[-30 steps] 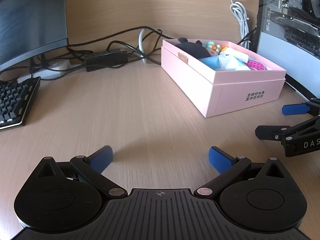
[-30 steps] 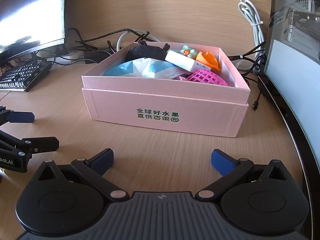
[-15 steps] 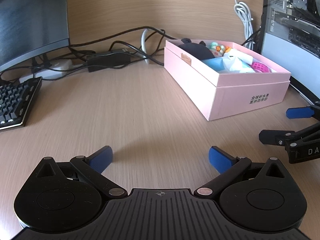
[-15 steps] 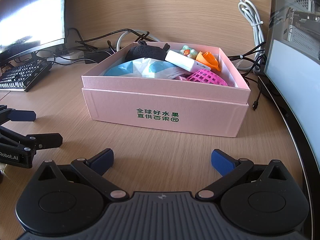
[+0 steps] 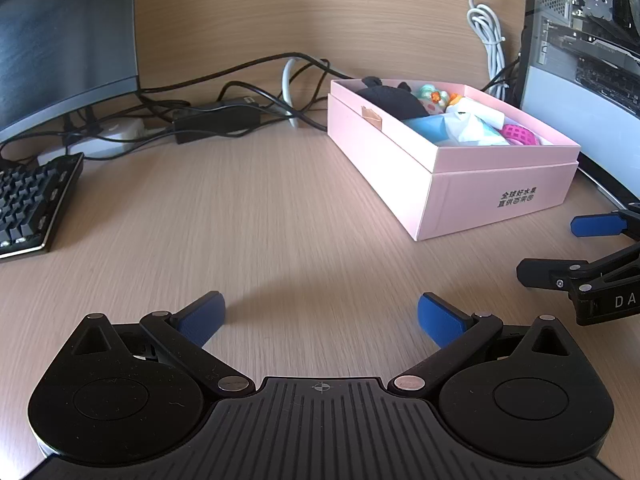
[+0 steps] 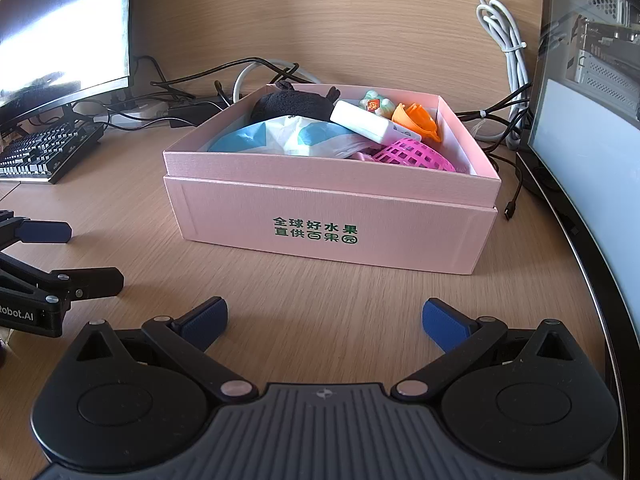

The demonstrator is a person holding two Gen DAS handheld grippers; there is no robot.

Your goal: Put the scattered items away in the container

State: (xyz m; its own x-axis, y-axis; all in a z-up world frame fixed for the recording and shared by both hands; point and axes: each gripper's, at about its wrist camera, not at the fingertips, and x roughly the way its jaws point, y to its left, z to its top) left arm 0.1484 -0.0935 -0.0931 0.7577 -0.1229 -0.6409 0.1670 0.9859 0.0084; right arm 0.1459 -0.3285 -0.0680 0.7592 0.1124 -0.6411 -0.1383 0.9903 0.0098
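Note:
The pink box [image 6: 328, 236] stands on the wooden desk and also shows in the left wrist view [image 5: 496, 196]. Inside it lie a black plush toy [image 6: 292, 106], a blue-and-white bag [image 6: 296, 138], a white block [image 6: 372, 124], an orange piece [image 6: 416, 118] and a pink mesh ball [image 6: 412, 154]. My right gripper [image 6: 324, 320] is open and empty, just in front of the box. My left gripper [image 5: 320, 316] is open and empty over bare desk, left of the box. Each gripper shows in the other's view, the right one [image 5: 576, 252] and the left one [image 6: 68, 254].
A keyboard [image 5: 28, 204] and monitor [image 5: 60, 40] are at the left. Tangled cables and a power brick [image 5: 216, 120] lie behind. A computer case [image 5: 584, 60] stands right of the box. A coiled white cable [image 6: 508, 48] hangs on the wall.
My left gripper has drifted a little, so the box sits slightly further right in its view. The right gripper has hardly moved. Both stay open.

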